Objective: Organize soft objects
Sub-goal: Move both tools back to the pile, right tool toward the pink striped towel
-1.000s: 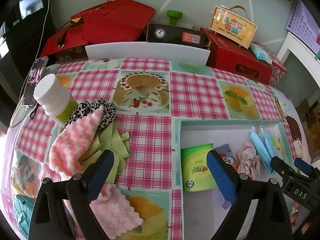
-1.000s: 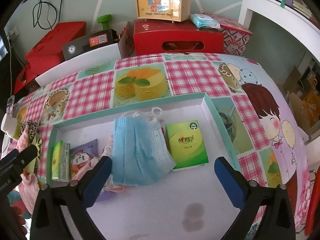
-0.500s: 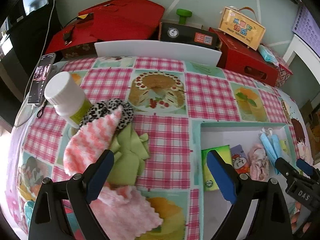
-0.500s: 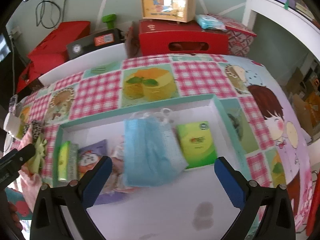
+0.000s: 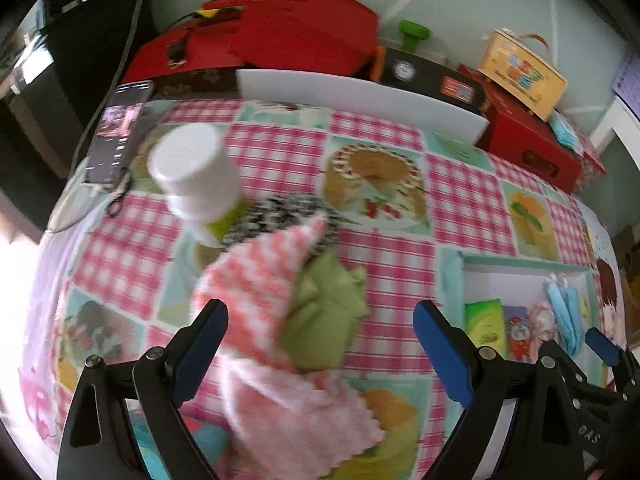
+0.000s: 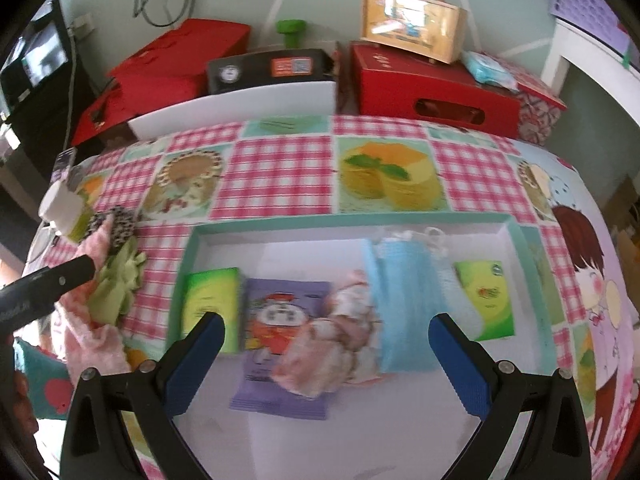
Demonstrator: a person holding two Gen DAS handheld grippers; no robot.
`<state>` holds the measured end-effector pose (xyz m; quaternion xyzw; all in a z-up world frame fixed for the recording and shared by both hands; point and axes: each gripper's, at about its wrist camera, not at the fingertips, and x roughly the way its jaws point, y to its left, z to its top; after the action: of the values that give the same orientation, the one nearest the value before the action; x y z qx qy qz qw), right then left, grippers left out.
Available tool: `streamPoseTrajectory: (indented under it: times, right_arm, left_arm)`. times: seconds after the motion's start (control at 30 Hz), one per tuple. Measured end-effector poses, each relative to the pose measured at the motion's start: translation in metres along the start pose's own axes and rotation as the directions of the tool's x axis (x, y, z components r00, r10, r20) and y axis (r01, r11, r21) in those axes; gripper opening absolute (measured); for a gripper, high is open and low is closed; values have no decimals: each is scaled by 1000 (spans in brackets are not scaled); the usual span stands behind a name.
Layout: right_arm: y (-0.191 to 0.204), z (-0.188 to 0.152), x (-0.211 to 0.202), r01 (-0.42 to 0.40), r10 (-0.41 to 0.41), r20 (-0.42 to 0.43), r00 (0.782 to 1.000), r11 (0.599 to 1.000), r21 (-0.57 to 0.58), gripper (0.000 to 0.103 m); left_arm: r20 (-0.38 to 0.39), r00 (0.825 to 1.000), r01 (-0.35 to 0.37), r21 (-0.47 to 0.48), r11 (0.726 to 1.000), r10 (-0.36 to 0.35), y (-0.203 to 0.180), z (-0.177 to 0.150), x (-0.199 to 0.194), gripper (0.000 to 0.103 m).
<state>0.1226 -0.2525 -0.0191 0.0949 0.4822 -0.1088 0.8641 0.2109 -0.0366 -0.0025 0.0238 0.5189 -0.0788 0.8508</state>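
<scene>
Here, in the left wrist view, the left gripper (image 5: 318, 344) hangs with fingers spread wide and empty over a pile of cloths (image 5: 280, 304) on the table (image 5: 400, 256), left of the tray (image 5: 452, 276). In the right wrist view, the right gripper (image 6: 326, 350), equally wide and empty, hovers over the tray's mask (image 6: 408, 300) and 2 green packs (image 6: 210, 304).

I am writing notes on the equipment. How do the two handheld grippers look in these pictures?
Both are alike. The left gripper and right gripper each have two black fingers joined with silver screws, ending in blue pads. In the left wrist view, the right gripper's black body shows white letters that read like "DAS".
</scene>
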Motion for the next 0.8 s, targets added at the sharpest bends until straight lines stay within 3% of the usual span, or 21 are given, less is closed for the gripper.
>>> streamPoseTrajectory:
  times: [0.13, 0.47, 0.8]
  right_arm:
    - [16, 1, -2, -31, 31, 11, 999, 999, -28, 103]
    - [54, 3, -5, -90, 93, 28, 995, 990, -110, 103]
    - [113, -3, -8, -211, 225, 42, 973, 952, -221, 103]
  left_arm:
    - [7, 999, -37, -54, 998, 38, 25, 2, -3, 94]
    - [-10, 999, -48, -179, 983, 47, 71, -1, -4, 94]
    - [-52, 995, -98, -227, 969, 88, 105, -4, -4, 94]
